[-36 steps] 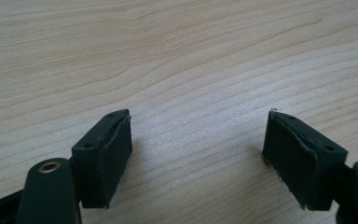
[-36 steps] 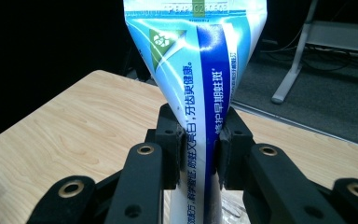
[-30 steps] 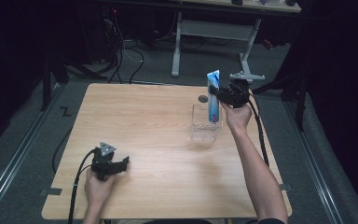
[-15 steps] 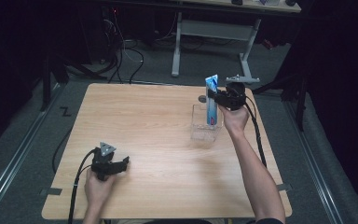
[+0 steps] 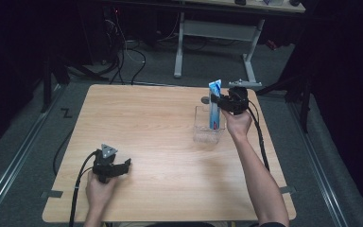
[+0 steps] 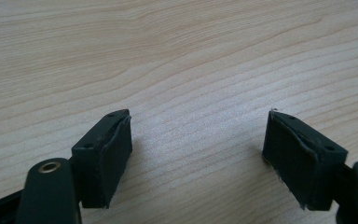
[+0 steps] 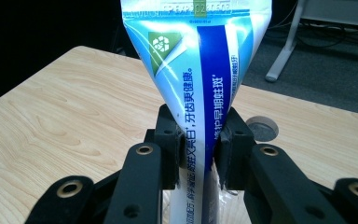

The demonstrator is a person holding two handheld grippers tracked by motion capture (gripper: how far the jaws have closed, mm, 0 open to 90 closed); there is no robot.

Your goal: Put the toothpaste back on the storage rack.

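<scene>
Step in hand: I am holding a toothpaste tube (image 5: 215,105) upright with my right gripper (image 5: 221,102), its lower end going down into a clear plastic box (image 5: 207,134) on the far right part of the table (image 5: 160,142). I judge this to be the placing step, the tube partly inside and not yet let go.

Right gripper: its jaws are clamping the tube across the middle, pads pressing the blue and white sides; in the right gripper view (image 7: 200,154) the flat crimped end (image 7: 196,9) is pointing up.

Left gripper: I am resting it (image 5: 123,166) on the near left of the table, well apart from the box, jaws standing apart with nothing between them; the pads (image 6: 107,154) are lying just above bare wood.

Next move: I am thinking the tube needs lowering until its bottom end is sitting on the box floor, then a gentle release so it leans on a wall instead of tipping out. The box looks light, so a sideways nudge could shift it.

High view gives: the box, both hands, and how far apart they are.

Right gripper view gives: the print on the tube (image 7: 200,93), the grip itself, and a round grey cap (image 7: 262,128) set in the table behind it.

Left gripper view gives: only wood grain between open jaws.
</scene>
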